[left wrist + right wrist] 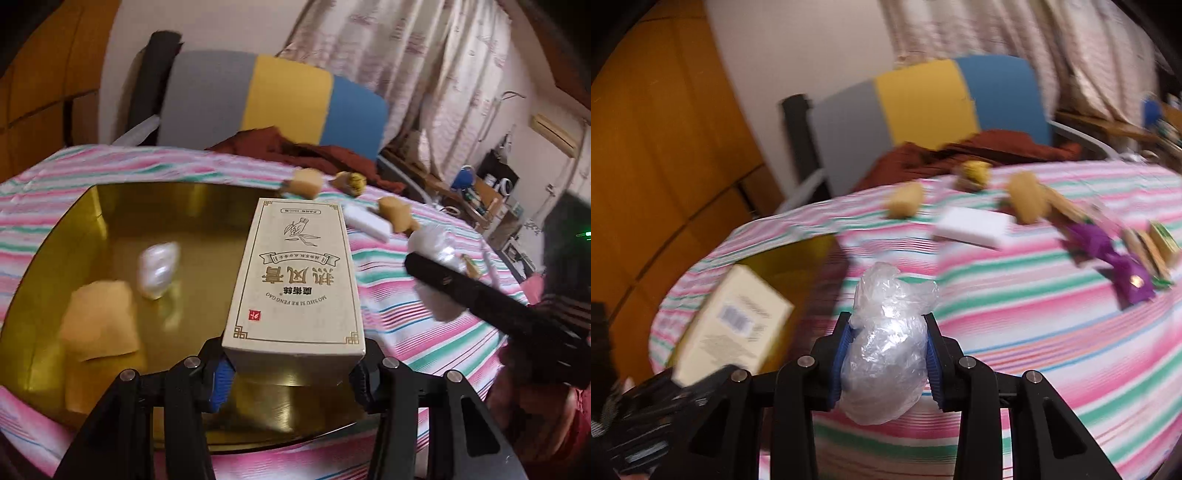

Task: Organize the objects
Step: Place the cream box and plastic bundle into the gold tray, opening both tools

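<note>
My left gripper (291,373) is shut on a cream carton (295,273) with printed characters, held above a gold tray (207,206). Inside the tray lie a tan sponge piece (98,321) and a crumpled plastic wad (157,269). In the right wrist view my right gripper (888,354) is shut on a clear crumpled plastic bag (886,350) over the striped tablecloth (1015,332). The same carton (733,325) and tray (790,258) appear at its left. The right gripper's black arm (498,306) crosses the left wrist view at right.
On the cloth lie a white block (971,225), tan sponge pieces (905,201) (1028,201), a yellow-topped lump (975,173), purple wrappers (1115,258) and small packets (1160,247). A chair (273,96) with grey, yellow and blue panels holds a dark red cloth (314,147) behind the table.
</note>
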The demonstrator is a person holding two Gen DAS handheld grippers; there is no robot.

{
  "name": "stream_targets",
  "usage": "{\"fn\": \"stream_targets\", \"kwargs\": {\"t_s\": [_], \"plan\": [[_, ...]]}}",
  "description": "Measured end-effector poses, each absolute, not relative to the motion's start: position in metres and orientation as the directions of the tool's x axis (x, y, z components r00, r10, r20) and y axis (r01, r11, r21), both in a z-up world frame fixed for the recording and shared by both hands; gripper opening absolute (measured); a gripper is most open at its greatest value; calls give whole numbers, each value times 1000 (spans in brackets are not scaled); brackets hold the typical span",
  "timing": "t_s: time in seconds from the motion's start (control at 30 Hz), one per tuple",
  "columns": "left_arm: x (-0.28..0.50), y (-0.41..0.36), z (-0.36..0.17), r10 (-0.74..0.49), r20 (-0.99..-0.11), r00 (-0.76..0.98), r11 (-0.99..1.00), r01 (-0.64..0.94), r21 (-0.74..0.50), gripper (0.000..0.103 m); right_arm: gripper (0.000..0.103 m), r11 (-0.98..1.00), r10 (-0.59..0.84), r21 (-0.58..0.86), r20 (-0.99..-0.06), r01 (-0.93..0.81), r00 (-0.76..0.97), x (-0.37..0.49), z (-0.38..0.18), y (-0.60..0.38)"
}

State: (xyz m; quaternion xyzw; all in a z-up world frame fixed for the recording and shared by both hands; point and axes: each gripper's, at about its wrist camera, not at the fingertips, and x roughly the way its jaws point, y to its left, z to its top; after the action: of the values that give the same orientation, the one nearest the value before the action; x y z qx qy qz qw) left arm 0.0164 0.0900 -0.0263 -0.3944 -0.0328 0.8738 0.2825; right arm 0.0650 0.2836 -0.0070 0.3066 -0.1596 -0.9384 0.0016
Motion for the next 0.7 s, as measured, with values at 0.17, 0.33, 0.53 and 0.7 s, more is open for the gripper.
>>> {"fn": "stream_targets", "kwargs": {"t_s": [0.17, 0.33, 0.53, 0.7], "plan": [[9, 67, -39, 459, -734, -500, -869, -423, -256, 52, 37, -958, -202, 285, -557, 43, -806, 58, 7, 237], [5, 52, -49, 410, -770, -488, -892, -391, -227, 52, 37, -956, -264, 264, -591, 127, -762, 42, 3, 201], [1, 43, -54, 366, -788, -495, -910, -369, -190, 52, 37, -961, -267, 233, -640, 149, -721, 35, -10, 178], [3, 42, -56, 338, -795, -504, -915, -374, -152, 52, 40, -958, -272, 255, -662, 131, -698, 30, -22, 182]]}}
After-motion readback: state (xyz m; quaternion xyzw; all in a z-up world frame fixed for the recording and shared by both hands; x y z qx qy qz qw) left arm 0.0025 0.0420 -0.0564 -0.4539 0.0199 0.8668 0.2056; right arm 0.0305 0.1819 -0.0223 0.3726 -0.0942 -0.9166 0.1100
